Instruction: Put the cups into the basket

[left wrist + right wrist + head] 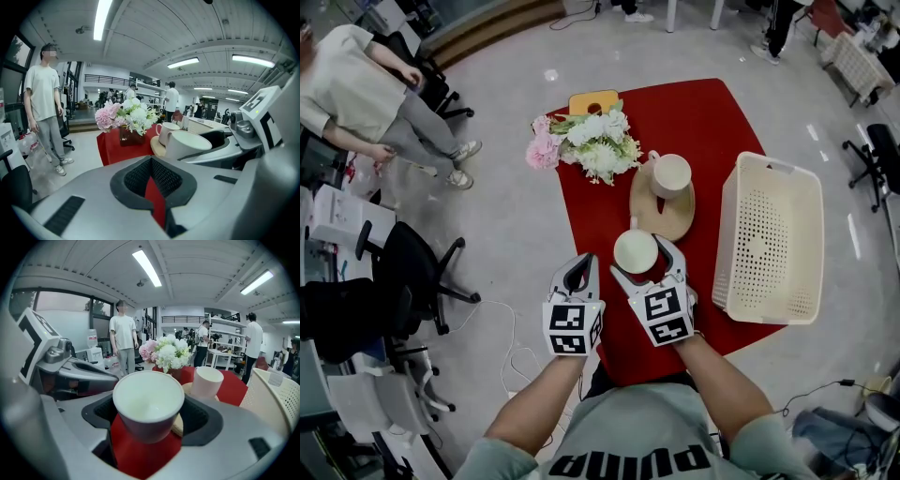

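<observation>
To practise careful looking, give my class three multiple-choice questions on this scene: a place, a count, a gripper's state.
1. Where does the far cup stand? A in the basket; B on the wooden board; C among the flowers.
2. How many cups are in the basket? A none; B one; C two.
3. The right gripper is: A open, empty; B shut on flowers; C shut on the near cup.
Answers: B, it sits on the board; A, the basket is empty; C, its fingers clamp the cup.
</observation>
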